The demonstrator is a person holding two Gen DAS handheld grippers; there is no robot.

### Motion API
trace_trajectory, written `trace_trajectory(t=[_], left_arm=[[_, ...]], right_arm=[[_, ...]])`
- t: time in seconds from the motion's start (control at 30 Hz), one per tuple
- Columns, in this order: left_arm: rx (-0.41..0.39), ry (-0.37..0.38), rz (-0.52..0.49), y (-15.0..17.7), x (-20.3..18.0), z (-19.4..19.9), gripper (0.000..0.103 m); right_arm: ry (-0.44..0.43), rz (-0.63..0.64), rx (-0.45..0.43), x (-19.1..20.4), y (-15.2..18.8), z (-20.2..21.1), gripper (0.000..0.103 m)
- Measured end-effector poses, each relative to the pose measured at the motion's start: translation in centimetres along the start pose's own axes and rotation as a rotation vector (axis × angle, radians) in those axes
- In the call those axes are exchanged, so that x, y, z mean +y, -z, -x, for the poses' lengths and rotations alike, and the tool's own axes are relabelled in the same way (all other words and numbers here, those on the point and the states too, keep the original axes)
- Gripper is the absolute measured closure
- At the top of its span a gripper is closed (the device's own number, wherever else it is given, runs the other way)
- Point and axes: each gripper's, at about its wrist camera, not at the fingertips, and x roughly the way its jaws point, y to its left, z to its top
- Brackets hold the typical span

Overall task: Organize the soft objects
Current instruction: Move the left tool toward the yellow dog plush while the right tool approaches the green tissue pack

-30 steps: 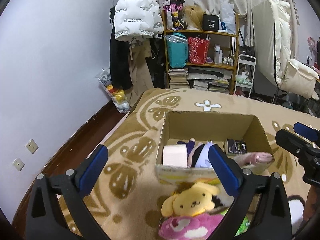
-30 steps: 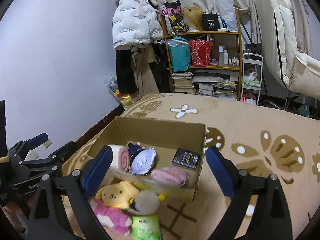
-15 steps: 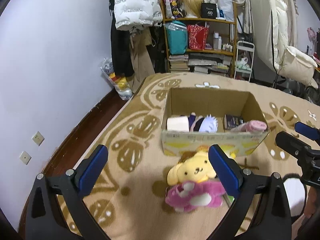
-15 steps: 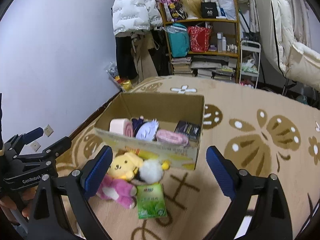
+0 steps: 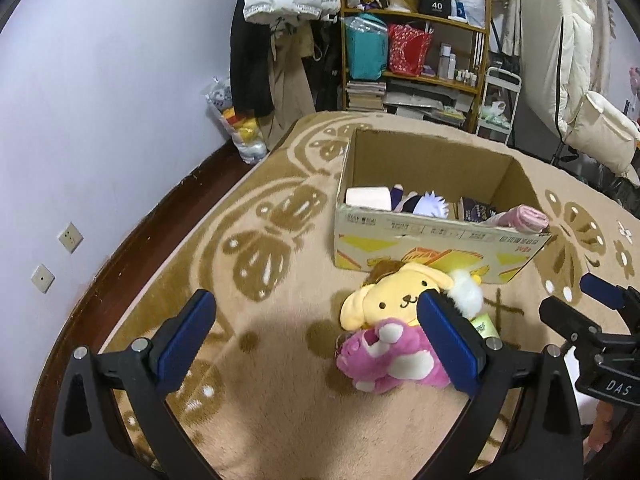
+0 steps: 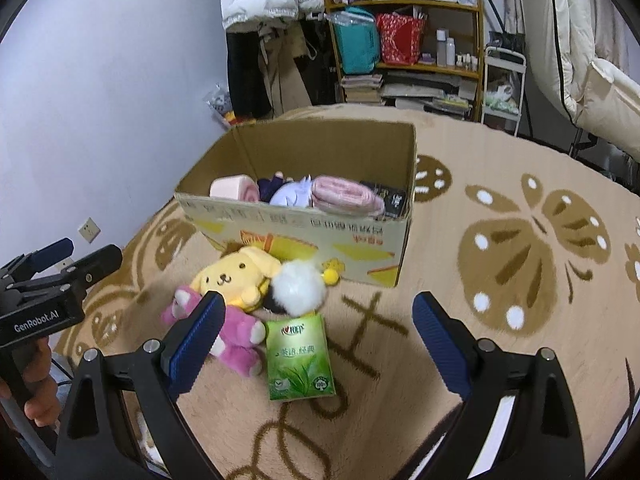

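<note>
While several soft items fill the cardboard box (image 6: 296, 236), plush toys (image 6: 236, 280) remain outside; both grippers (image 5: 316, 336) (image 6: 316, 336) gape empty.

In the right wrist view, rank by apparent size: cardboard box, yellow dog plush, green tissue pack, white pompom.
1. cardboard box, clearly largest.
2. yellow dog plush and green tissue pack: look alike, and the pack lies nearer the camera, so unranked.
3. white pompom, smallest.
</note>
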Motion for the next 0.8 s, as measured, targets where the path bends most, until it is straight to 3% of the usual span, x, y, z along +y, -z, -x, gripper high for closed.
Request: trace_trajectory(t=[0.8], left_arm=[[0.181,0.043,0.007,2.0,-2.1,-6.6,0.003]], right_arm=[[0.026,-0.002,0.229,0.6,2.9,-7.3,0.004]])
